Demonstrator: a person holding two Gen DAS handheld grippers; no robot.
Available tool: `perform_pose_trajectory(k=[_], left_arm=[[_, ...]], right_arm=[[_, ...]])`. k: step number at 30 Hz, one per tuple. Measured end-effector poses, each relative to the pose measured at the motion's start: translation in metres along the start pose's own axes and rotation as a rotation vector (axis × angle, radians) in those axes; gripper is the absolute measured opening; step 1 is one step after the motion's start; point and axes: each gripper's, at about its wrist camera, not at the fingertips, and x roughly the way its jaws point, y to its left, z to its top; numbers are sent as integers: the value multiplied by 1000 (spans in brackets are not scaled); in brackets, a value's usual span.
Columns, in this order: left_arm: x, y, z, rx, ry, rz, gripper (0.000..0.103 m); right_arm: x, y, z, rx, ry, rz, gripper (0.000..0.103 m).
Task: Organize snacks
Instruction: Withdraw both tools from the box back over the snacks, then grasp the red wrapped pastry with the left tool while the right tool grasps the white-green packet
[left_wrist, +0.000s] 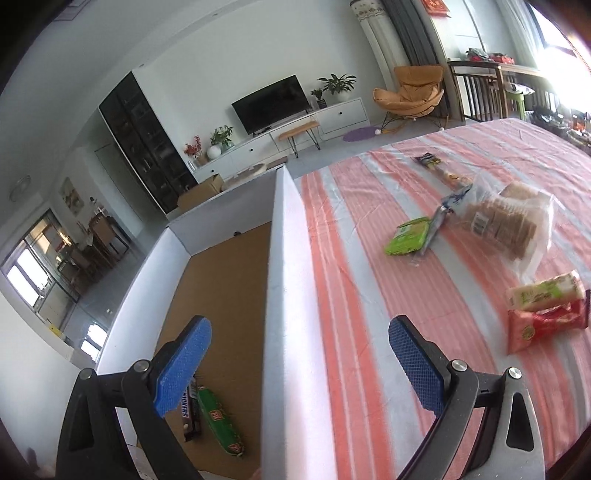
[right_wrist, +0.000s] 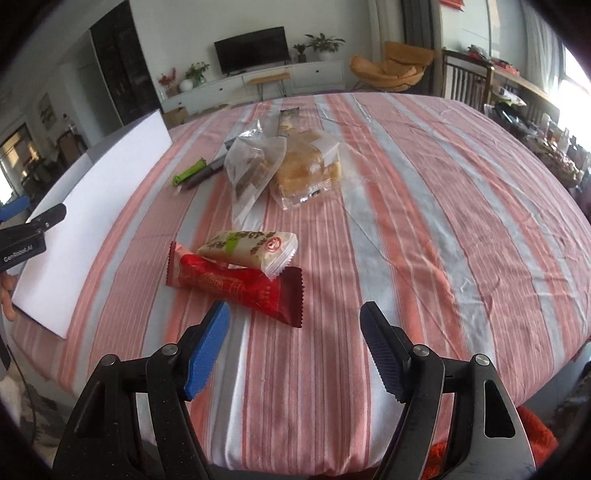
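My left gripper (left_wrist: 299, 332) is open and empty, straddling the white wall of the box (left_wrist: 284, 277). Inside the box lie a Snickers bar (left_wrist: 190, 410) and a green snack bar (left_wrist: 219, 421). My right gripper (right_wrist: 295, 321) is open and empty, just short of a red snack packet (right_wrist: 236, 284) with a cream packet (right_wrist: 251, 249) lying on it. Farther back sit a clear bag of biscuits (right_wrist: 251, 166), a bag of bread (right_wrist: 310, 166), a green packet (right_wrist: 190, 171) and a long dark packet (right_wrist: 288, 118). The box shows at the left in the right wrist view (right_wrist: 92, 206).
The snacks lie on a table with a pink and grey striped cloth (right_wrist: 424, 221). My left gripper's arm (right_wrist: 26, 229) shows at the left edge by the box. Beyond the table are a TV, a cabinet and an orange chair.
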Motion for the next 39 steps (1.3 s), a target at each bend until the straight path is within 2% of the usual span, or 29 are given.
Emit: perform_pose_trajectory(k=[3, 6, 8, 10, 13, 17, 20, 23, 25, 30, 34, 39], left_arm=[[-7, -1, 7, -20, -9, 4, 96], [-26, -4, 11, -22, -74, 54, 96], [-41, -6, 15, -28, -124, 42, 96], [-52, -11, 19, -27, -145, -12, 97], [-57, -22, 20, -29, -103, -158, 100], [-48, -37, 13, -56, 4, -333, 100], [-43, -48, 4, -69, 63, -418, 100], [-46, -53, -2, -61, 80, -456, 100], [-48, -54, -4, -50, 80, -450, 100], [-52, -42, -4, -78, 72, -444, 100], [-44, -35, -6, -92, 89, -430, 100], [-34, -40, -11, -126, 150, -490, 100]], right_arm=[[-2, -4, -1, 19, -2, 3, 76], [0, -9, -2, 43, 2, 8, 76], [-1, -11, -3, 61, 3, 9, 76], [0, -13, -4, 70, 4, 6, 76], [3, -15, -4, 80, 17, -6, 76], [1, -19, -5, 101, 8, -25, 76], [0, -23, -6, 125, 5, -28, 76], [11, -34, 0, 178, 57, -11, 76], [21, -44, 7, 231, 87, -32, 76], [33, -61, 14, 280, 74, -81, 76], [40, -50, 14, 222, 86, -66, 76], [43, -37, 11, 157, 111, -91, 77]])
